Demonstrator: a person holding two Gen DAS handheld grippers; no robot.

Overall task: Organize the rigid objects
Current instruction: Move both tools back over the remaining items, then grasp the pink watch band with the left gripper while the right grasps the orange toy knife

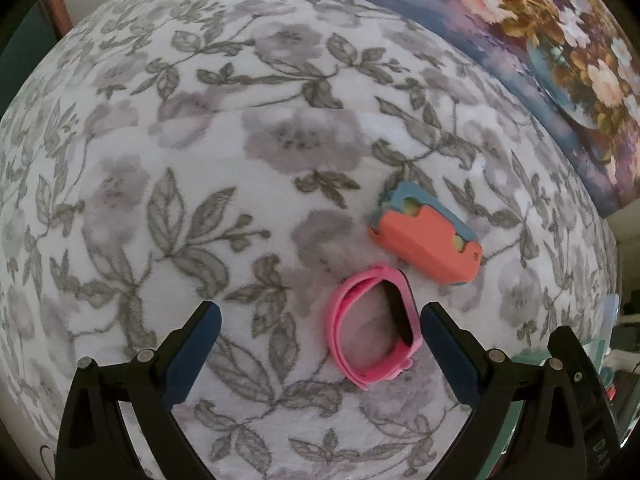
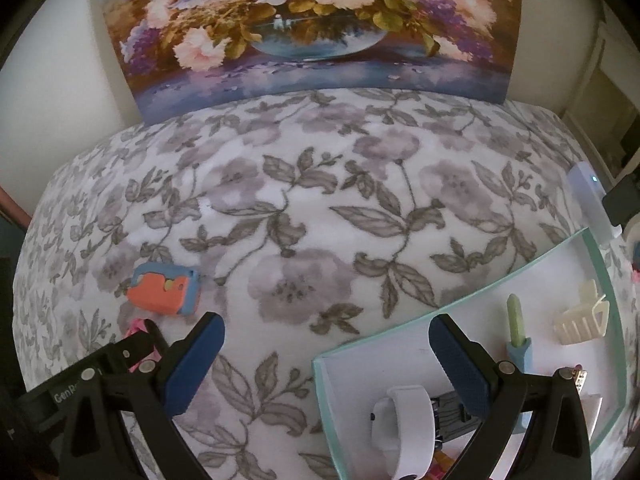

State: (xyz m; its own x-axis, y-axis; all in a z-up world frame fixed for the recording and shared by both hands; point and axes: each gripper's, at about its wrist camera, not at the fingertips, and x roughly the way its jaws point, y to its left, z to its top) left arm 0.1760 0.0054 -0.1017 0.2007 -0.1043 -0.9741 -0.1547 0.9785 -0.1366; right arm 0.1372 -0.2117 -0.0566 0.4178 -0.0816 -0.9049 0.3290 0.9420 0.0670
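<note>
The left gripper (image 1: 320,344), fingers spread wide and holding nothing, frames a pink watch (image 1: 374,330) lying on the floral blanket (image 1: 200,140) close against its right finger (image 1: 448,348), with an orange-and-blue case (image 1: 428,236) just beyond, while the right gripper (image 2: 326,354) gapes empty over the glass tray (image 2: 600,264).

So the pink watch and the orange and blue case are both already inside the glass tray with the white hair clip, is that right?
Not quite. The pink watch and the orange and blue case lie on the flowered blanket, outside the glass tray, as the left wrist view shows. The white hair clip is inside the tray, seen in the right wrist view.
</note>
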